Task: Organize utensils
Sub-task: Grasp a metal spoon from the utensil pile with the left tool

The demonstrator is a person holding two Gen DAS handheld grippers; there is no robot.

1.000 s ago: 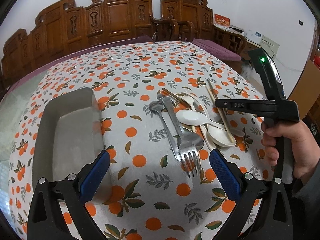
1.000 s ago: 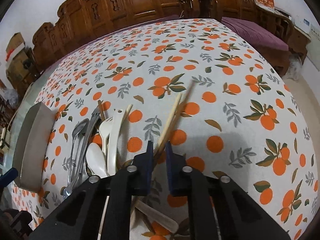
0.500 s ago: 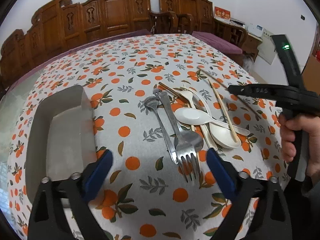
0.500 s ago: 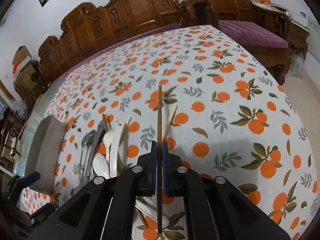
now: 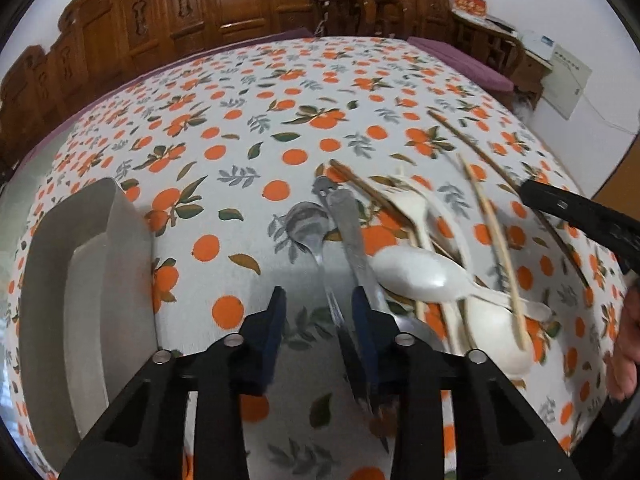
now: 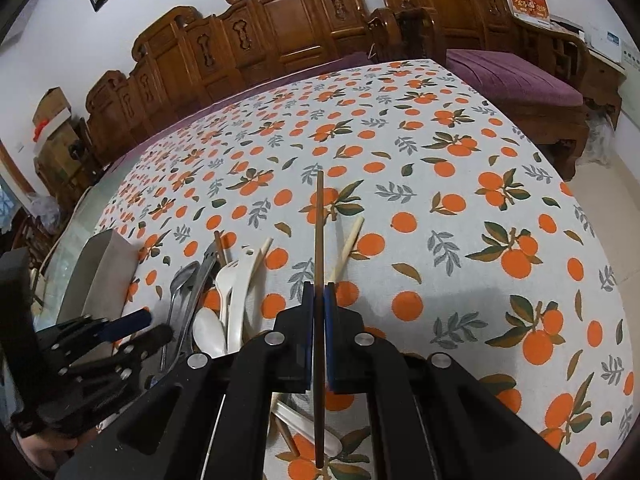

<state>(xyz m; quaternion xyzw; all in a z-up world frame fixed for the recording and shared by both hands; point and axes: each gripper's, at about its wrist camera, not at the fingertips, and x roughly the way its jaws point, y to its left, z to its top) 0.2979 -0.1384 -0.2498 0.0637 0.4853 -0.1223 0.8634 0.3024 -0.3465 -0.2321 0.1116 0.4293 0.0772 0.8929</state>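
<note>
A pile of utensils lies on the orange-print tablecloth: a metal spoon [image 5: 308, 224], a metal fork handle [image 5: 352, 232], white plastic spoons [image 5: 416, 272] and pale chopsticks [image 5: 492, 240]. My left gripper [image 5: 318, 300] is low over the pile, its jaws partly closed around the metal spoon's stem, not pinched shut. My right gripper [image 6: 319, 296] is shut on a dark brown chopstick [image 6: 319, 220] and holds it above the table. The left gripper also shows in the right wrist view [image 6: 136, 326]. A pale chopstick [image 6: 348, 246] lies beyond the right gripper.
A grey rectangular tray [image 5: 80, 280] stands left of the pile; it also shows in the right wrist view [image 6: 100, 276]. Carved wooden chairs [image 6: 280, 32] line the far side of the table. The table's edge drops off at the right [image 6: 580, 184].
My left gripper has dropped onto the pile and narrowed its jaws around the metal spoon's stem. My right gripper has closed on the dark chopstick and lifted it off the table.
</note>
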